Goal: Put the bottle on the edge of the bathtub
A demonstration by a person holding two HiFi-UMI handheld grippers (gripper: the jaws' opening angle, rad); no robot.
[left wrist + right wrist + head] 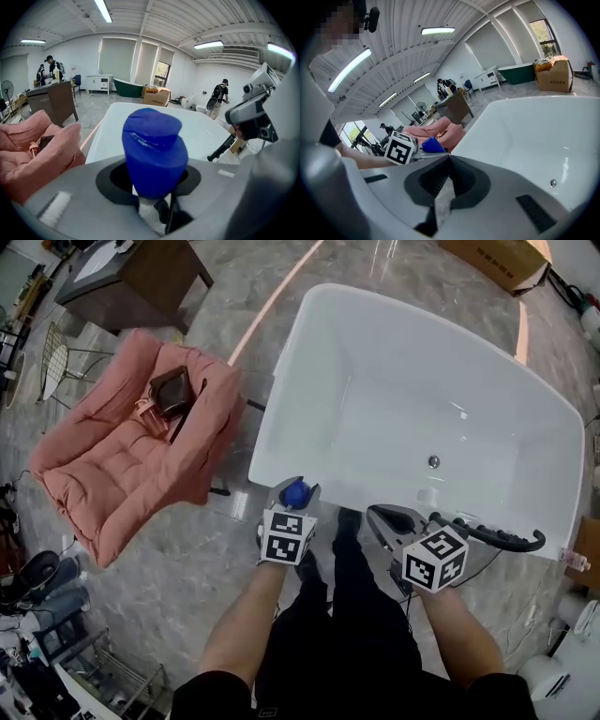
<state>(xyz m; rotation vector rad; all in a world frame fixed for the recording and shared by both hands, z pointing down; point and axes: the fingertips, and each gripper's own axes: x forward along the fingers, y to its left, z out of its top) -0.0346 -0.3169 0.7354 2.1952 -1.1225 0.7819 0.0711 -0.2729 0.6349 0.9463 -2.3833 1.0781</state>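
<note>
A bottle with a blue cap [295, 495] is held in my left gripper [298, 486], just over the near left corner of the white bathtub [309, 334]. The left gripper view shows the cap [153, 150] standing up between the jaws, which grip the pale neck below it, with the tub rim [112, 110] behind. My right gripper [375, 513] hovers to the right, over the tub's near rim. It is shut and holds nothing, and its jaws meet in the right gripper view [449, 161]. That view also shows the blue cap [433, 144] to the left and the tub's inside [543, 136].
A pink armchair [131, 446] with a brown bag [172, 393] stands left of the tub. A black curved handle [497, 538] lies on the near right rim. A dark table [141, 277] and a cardboard box [497, 259] stand further off. People work in the background [219, 93].
</note>
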